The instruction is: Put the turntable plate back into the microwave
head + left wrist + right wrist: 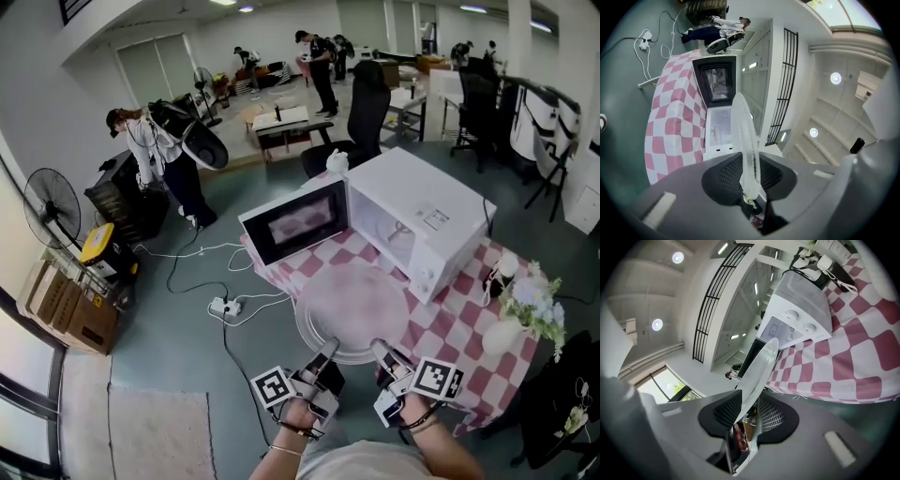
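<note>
The left gripper and right gripper each clamp the near rim of the turntable plate.

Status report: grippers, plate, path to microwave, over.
Left hand-held gripper and right hand-held gripper both shut on turntable plate, near rim. Plate outside, facing open microwave. Nothing seen blocking.

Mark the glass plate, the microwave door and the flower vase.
glass plate (354, 307): head view, middle of its flat face.
microwave door (293, 223): head view, dark window of the open door.
flower vase (502, 336): head view, white body under the flowers.
</note>
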The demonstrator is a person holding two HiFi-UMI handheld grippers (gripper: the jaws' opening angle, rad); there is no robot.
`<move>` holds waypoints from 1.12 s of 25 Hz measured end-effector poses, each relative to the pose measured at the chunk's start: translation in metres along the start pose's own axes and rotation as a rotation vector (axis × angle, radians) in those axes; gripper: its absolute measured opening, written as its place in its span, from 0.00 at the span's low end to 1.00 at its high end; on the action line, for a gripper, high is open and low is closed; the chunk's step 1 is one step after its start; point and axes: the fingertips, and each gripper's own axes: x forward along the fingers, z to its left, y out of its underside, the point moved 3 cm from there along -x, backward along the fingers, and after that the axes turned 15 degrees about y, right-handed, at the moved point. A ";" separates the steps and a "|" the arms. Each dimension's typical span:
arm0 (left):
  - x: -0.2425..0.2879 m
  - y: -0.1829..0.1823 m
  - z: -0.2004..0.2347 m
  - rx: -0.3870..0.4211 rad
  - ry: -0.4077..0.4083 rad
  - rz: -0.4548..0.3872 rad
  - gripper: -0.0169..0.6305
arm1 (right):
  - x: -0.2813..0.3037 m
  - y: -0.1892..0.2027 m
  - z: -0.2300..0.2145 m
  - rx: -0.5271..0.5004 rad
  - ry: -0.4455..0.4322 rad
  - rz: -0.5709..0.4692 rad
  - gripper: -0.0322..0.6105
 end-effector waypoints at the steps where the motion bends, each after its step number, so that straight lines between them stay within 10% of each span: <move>1: 0.005 -0.007 0.005 -0.005 0.001 0.009 0.13 | 0.007 -0.003 -0.001 0.016 0.011 -0.004 0.20; 17: 0.105 -0.154 0.083 -0.089 -0.017 0.252 0.13 | 0.153 -0.074 0.019 0.124 0.112 -0.171 0.20; 28: 0.143 -0.193 0.126 -0.169 -0.013 0.412 0.13 | 0.189 -0.087 0.006 0.261 0.312 -0.260 0.20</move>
